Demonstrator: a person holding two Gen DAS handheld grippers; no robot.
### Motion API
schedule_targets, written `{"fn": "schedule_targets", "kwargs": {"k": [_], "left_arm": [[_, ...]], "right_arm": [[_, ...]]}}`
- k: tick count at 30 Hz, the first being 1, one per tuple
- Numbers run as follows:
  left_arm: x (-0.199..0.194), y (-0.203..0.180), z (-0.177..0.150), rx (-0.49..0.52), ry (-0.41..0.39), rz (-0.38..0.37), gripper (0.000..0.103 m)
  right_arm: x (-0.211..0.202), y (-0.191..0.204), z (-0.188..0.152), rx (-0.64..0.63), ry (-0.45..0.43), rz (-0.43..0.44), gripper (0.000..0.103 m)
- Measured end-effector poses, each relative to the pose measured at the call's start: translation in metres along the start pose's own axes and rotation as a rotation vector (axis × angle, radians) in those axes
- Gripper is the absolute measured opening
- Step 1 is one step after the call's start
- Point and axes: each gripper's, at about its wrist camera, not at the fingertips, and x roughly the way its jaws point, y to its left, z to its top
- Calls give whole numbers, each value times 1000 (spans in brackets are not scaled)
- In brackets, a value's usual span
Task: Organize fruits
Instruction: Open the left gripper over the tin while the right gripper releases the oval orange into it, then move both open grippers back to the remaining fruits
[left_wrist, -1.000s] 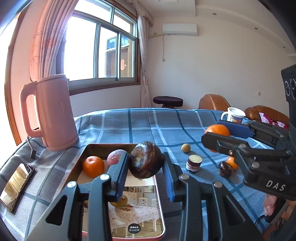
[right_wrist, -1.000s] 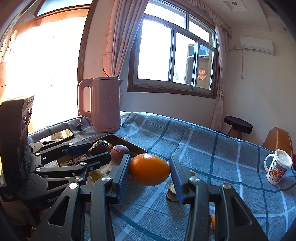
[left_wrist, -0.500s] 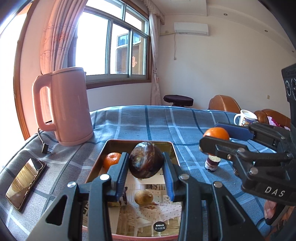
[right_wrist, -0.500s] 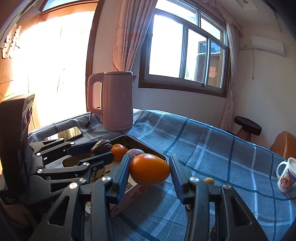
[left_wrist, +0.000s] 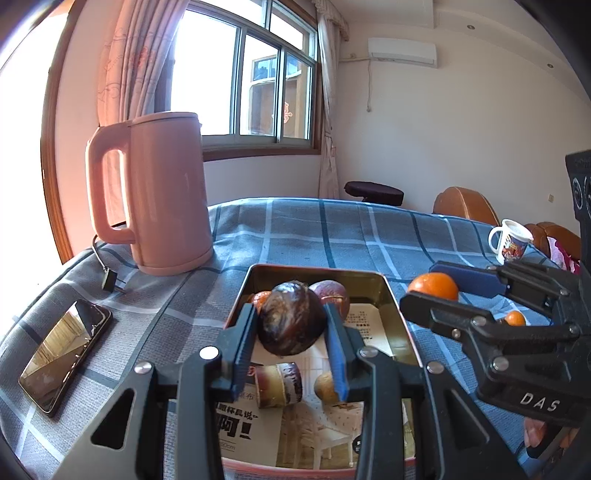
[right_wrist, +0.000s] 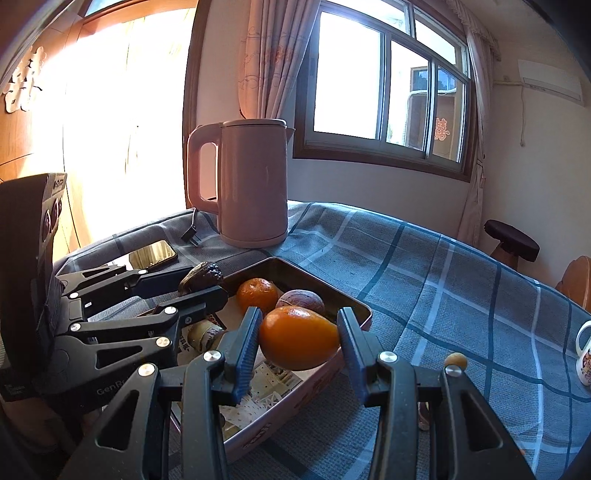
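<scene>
My left gripper (left_wrist: 291, 326) is shut on a dark brown, glossy fruit (left_wrist: 290, 319) and hangs over the metal tray (left_wrist: 391, 291). In the tray lie a mandarin (right_wrist: 256, 295), a reddish-purple fruit (left_wrist: 332, 295), a cut purple piece (left_wrist: 279, 384) and a small brown fruit (left_wrist: 325, 386) on printed paper. My right gripper (right_wrist: 297, 341) is shut on a large orange (right_wrist: 297, 343) above the tray's near right rim (right_wrist: 332, 291). The right wrist view shows the left gripper (right_wrist: 199, 286) low on the left with its dark fruit (right_wrist: 202, 275).
A pink kettle (left_wrist: 162, 199) with its plug stands behind the tray, and a phone (left_wrist: 62, 354) lies left of it. On the blue checked cloth are a small orange (left_wrist: 514, 318), a small yellow fruit (right_wrist: 455, 359) and a white mug (left_wrist: 511, 242). A stool and brown chairs stand beyond.
Both grippers have moved left, over the tray and closer to the kettle, each still holding its fruit. The loose items on the cloth have slid out to the right of view.
</scene>
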Motion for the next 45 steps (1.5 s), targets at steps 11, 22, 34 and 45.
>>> {"fn": "schedule_targets", "kwargs": {"k": [11, 22, 34, 45], "left_arm": [[5, 7, -1, -9, 27, 6, 38], [16, 10, -2, -9, 96, 10, 38], [22, 14, -4, -14, 134, 14, 38], [14, 16, -3, -43, 102, 5, 74]], "right_arm": [[17, 8, -4, 7, 33, 24, 45], [34, 13, -8, 8, 85, 46, 45], [50, 13, -15, 21, 155, 79, 45], [33, -1, -15, 77, 122, 46, 56]]}}
